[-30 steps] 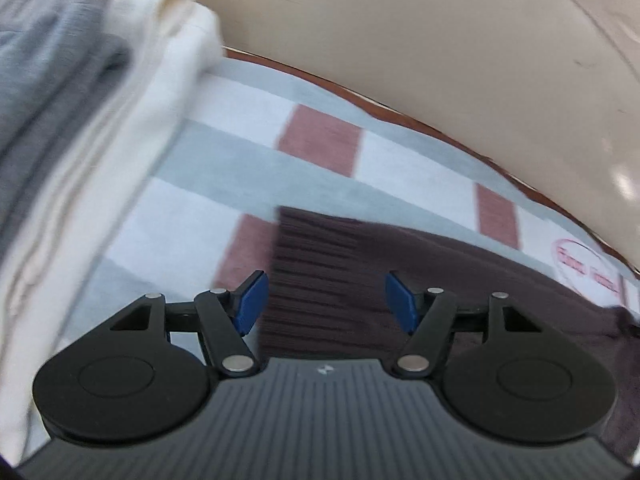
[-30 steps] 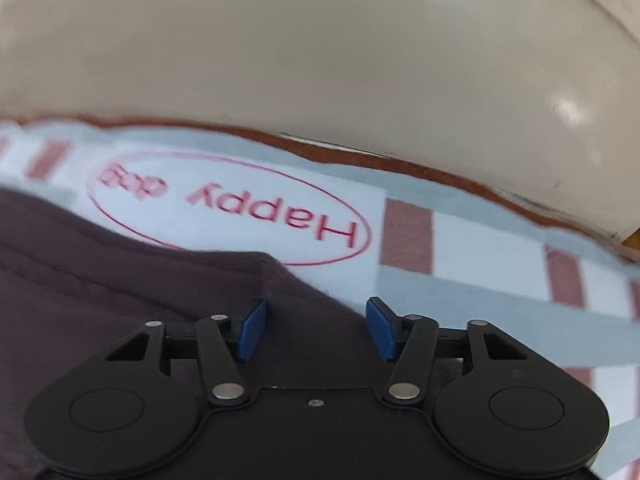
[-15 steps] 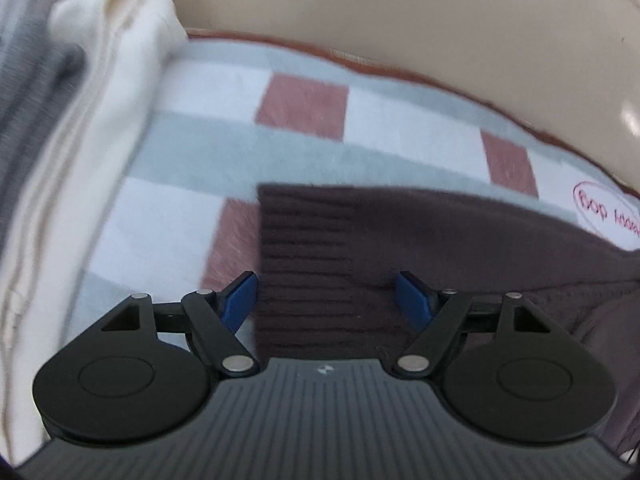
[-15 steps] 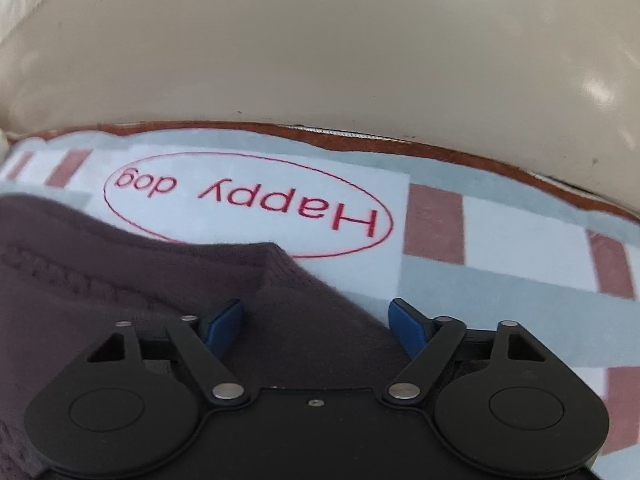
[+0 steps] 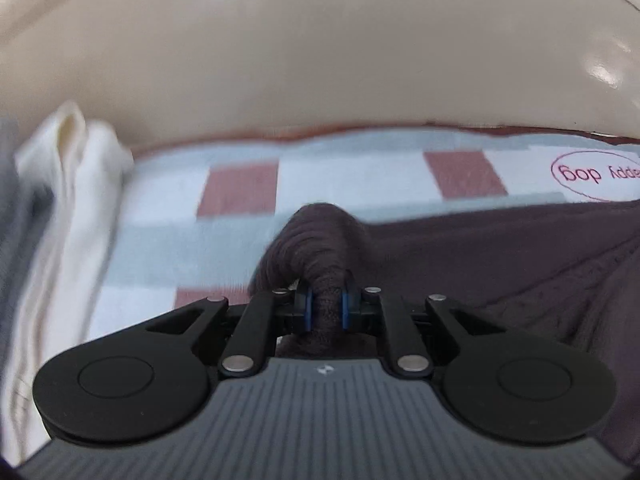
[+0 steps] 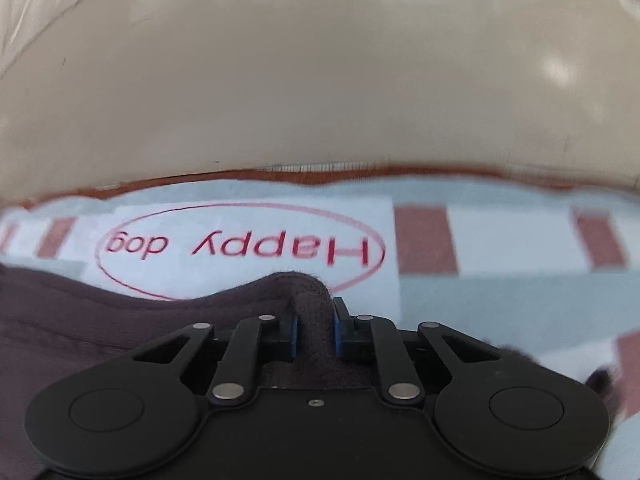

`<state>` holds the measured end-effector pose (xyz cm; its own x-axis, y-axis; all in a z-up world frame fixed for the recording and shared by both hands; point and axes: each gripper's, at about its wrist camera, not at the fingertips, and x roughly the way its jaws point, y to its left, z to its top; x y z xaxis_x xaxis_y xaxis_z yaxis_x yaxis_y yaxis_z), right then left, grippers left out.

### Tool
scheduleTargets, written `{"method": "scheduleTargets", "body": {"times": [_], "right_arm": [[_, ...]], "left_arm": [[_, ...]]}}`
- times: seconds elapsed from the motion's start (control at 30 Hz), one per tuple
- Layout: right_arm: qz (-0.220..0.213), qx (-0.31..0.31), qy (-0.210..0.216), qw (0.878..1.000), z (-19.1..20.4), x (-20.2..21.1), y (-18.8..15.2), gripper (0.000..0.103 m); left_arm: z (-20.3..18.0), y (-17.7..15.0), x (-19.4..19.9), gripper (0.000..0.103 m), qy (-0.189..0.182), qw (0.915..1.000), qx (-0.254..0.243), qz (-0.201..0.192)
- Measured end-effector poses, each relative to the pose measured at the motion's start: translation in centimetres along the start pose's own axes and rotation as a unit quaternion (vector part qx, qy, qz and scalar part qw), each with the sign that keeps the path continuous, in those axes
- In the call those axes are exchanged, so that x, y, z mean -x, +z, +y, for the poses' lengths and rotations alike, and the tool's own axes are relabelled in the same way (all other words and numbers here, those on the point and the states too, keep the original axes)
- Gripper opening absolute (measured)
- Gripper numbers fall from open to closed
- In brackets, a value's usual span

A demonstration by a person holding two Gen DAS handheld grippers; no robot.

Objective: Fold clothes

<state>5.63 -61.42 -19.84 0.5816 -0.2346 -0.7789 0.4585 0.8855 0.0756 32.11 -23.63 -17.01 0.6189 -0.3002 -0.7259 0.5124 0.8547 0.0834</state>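
A dark brown knit sweater (image 5: 500, 264) lies on a checked blanket. My left gripper (image 5: 325, 309) is shut on its ribbed cuff end, which bunches up between the blue pads (image 5: 307, 308). In the right wrist view the same sweater (image 6: 100, 320) spreads to the left. My right gripper (image 6: 315, 330) is shut on a pinched fold of its edge, in front of the red "Happy dog" print (image 6: 240, 246).
The blanket (image 5: 360, 176) has white, grey-blue and dusty red squares. A folded cream garment (image 5: 68, 208) and a grey one (image 5: 12, 184) are stacked at the left. A beige padded sofa back (image 6: 320, 80) rises close behind the blanket.
Both grippers were open over the sweater and have closed on it. The cuff and the edge now bunch up between the pads, and both views have tilted up towards the sofa back.
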Motion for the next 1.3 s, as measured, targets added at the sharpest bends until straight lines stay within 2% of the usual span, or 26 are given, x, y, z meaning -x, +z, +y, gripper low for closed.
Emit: {"method": "scheduleTargets", "body": {"times": [0.13, 0.17, 0.27, 0.3, 0.33, 0.4, 0.43, 0.5, 0.53, 0.57, 0.63, 0.67, 0.7, 0.73, 0.77, 0.83, 0.87, 0.93, 1.03, 1.13, 1.27, 1.3], "right_arm": [[-0.041, 0.01, -0.04, 0.998, 0.5, 1.0, 1.1, 0.013], [-0.056, 0.01, -0.051, 0.997, 0.5, 1.3, 1.4, 0.01], [-0.106, 0.005, -0.08, 0.991, 0.2, 1.9, 3.3, 0.009], [-0.114, -0.005, -0.078, 0.99, 0.0, 1.9, 4.1, 0.009], [-0.116, -0.016, -0.074, 0.99, -0.3, 1.7, 4.7, 0.006], [-0.068, -0.044, -0.039, 0.996, -1.2, 0.0, 5.3, 0.006], [-0.03, -0.059, -0.03, 0.997, -1.6, -1.2, 5.2, 0.01], [0.005, -0.071, -0.059, 0.996, -2.1, -2.1, 4.6, 0.02], [0.003, -0.078, -0.071, 0.994, -2.5, -1.8, 4.4, 0.038], [0.001, -0.089, -0.071, 0.993, -3.2, -1.3, 4.4, 0.048], [0.003, -0.13, -0.065, 0.989, -5.4, 0.7, 4.9, 0.048], [0.003, -0.158, -0.06, 0.986, -6.6, 2.1, 4.9, 0.048], [0.004, -0.186, -0.054, 0.981, -7.8, 3.6, 5.0, 0.049], [0.003, -0.213, -0.046, 0.976, -9.1, 5.0, 5.0, 0.056], [-0.004, -0.236, -0.035, 0.971, -10.5, 6.6, 4.7, 0.067], [-0.024, -0.271, -0.049, 0.961, -12.9, 8.9, 3.4, 0.073], [-0.026, -0.281, -0.07, 0.957, -14.3, 9.6, 2.5, 0.073], [-0.013, -0.291, -0.098, 0.952, -16.7, 9.5, 0.9, 0.073], [0.027, -0.294, -0.125, 0.947, -19.6, 7.7, -1.2, 0.072], [0.05, -0.24, -0.133, 0.96, -19.1, 5.9, -2.1, 0.071], [0.066, -0.108, -0.175, 0.976, -16.7, 4.6, -1.9, 0.07], [0.07, -0.083, -0.179, 0.978, -16.3, 4.4, -1.9, 0.07]], "left_arm": [[-1.2, 1.0, 1.4, 0.012, 0.057, 0.996, -0.04, -0.056], [-0.8, 1.5, 1.6, 0.011, 0.06, 0.9956, -0.029, -0.067], [-0.2, 3.1, 2.0, 0.011, 0.062, 0.9934, -0.009, -0.096], [-0.7, 3.3, 1.4, 0.011, 0.067, 0.9931, -0.023, -0.093], [-1.2, 3.6, 0.8, 0.012, 0.072, 0.9926, -0.037, -0.091], [-2.1, 4.0, -0.5, 0.013, 0.081, 0.9913, -0.064, -0.082], [-2.2, 3.8, -1.6, 0.018, 0.084, 0.9927, -0.067, -0.055], [-2.0, 3.3, -3.1, 0.018, 0.098, 0.9926, -0.07, -0.013], [-1.7, 3.1, -3.6, 0.026, 0.109, 0.9916, -0.069, 0.002], [-1.1, 3.2, -3.5, 0.032, 0.116, 0.9914, -0.061, 0.006], [0.5, 3.8, -2.5, 0.053, 0.123, 0.9922, -0.019, 0.007], [1.2, 4.0, -2.0, 0.055, 0.123, 0.9924, 0.0, 0.008], [1.5, 4.3, -1.0, 0.055, 0.093, 0.9956, 0.003, 0.012], [1.2, 4.2, 0.1, 0.057, 0.065, 0.9978, 0.001, 0.01], [0.8, 4.2, 1.3, 0.059, 0.038, 0.9993, -0.002, 0.007], [-0.9, 4.1, 3.1, 0.068, -0.02, 0.9997, -0.012, 0.003], [-1.8, 3.8, 3.8, 0.068, -0.064, 0.9975, -0.027, 0.004], [-3.7, 3.2, 3.9, 0.068, -0.13, 0.9906, -0.009, 0.043], [-5.4, 1.8, 2.7, 0.068, -0.185, 0.9751, 0.041, 0.115], [-6.5, -0.1, 1.4, 0.068, -0.208, 0.9617, 0.073, 0.163], [-8.2, -0.4, 1.6, 0.07, -0.176, 0.9717, 0.015, 0.156], [-8.3, -0.3, 1.4, 0.071, -0.177, 0.9718, 0.018, 0.155]]}}
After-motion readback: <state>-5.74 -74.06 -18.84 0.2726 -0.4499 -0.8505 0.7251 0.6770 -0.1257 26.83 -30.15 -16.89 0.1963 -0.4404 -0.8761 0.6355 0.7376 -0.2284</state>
